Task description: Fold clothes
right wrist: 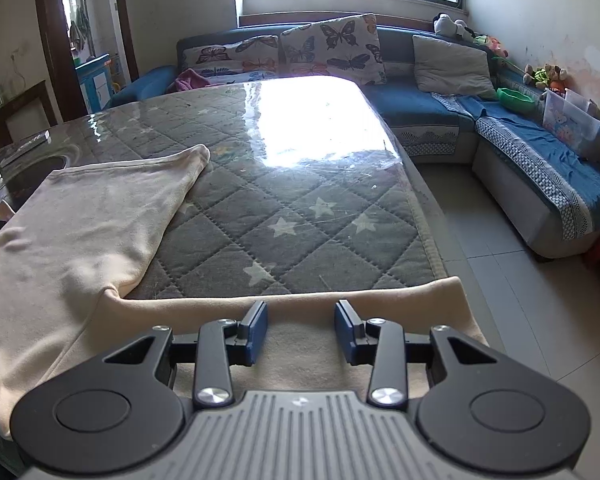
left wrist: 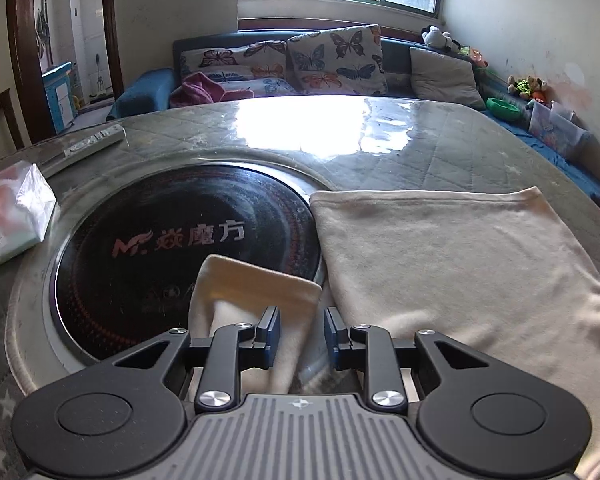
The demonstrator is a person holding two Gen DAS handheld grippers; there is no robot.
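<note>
A cream long-sleeved garment (left wrist: 452, 264) lies flat on the table, its body stretching away from me. It also shows in the right wrist view (right wrist: 84, 224). My left gripper (left wrist: 302, 320) is open, just above the garment's left sleeve (left wrist: 256, 292), whose cuff lies folded over the black cooktop. My right gripper (right wrist: 301, 316) is open, just above the right sleeve (right wrist: 340, 300), which lies across the table's near edge. Neither gripper holds any cloth.
A round black induction cooktop (left wrist: 172, 248) is set in the table. A tissue pack (left wrist: 8, 216) and a remote (left wrist: 96, 142) lie at the left. The quilted star-pattern table cover (right wrist: 284, 208) lies under clear plastic. A blue sofa (right wrist: 520, 168) with cushions stands behind and to the right.
</note>
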